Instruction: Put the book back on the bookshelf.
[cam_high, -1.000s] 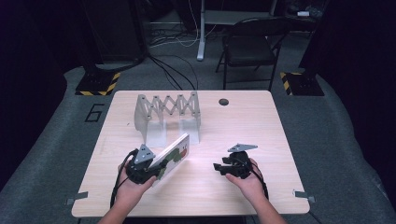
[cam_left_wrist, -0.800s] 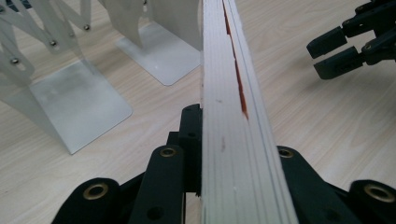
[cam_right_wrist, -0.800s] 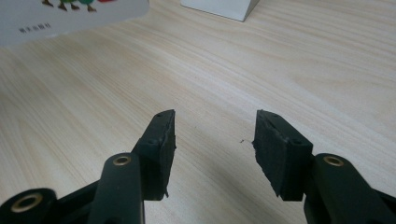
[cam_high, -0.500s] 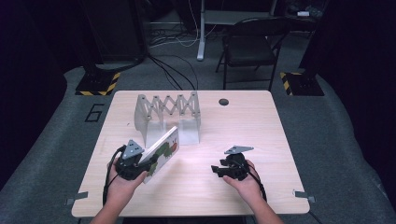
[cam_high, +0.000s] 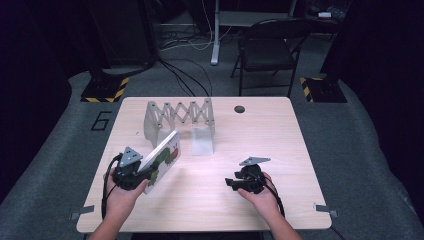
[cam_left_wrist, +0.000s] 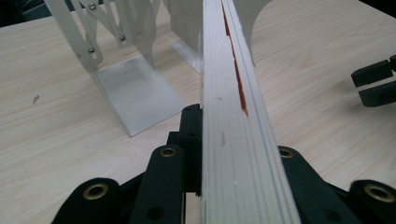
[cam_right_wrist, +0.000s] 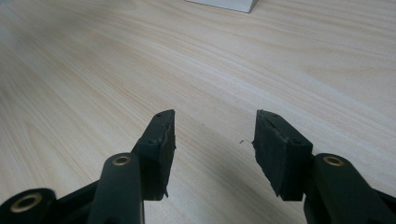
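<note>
item 1: thick white board book with a green and red picture cover (cam_high: 162, 162), clamped on edge in the left tongs (cam_left_wrist: 233, 186), one black jaw on each face; raised off the pale wooden tabletop (cam_high: 280, 135) and tilted, spine end aimed toward item 2, likely so it can slide upright between the dividers.

item 2: silver metal expanding book rack with scissor-lattice back and flat upright plates (cam_high: 181, 120), standing at the far left-centre of the tabletop, just beyond the book; slots open toward the person, apparently to receive it.

item 3: right tongs (cam_right_wrist: 215, 140), released, jaws parted on nothing, resting low over bare tabletop well apart from the book; judged idle, held clear of the left hand's path.
</note>
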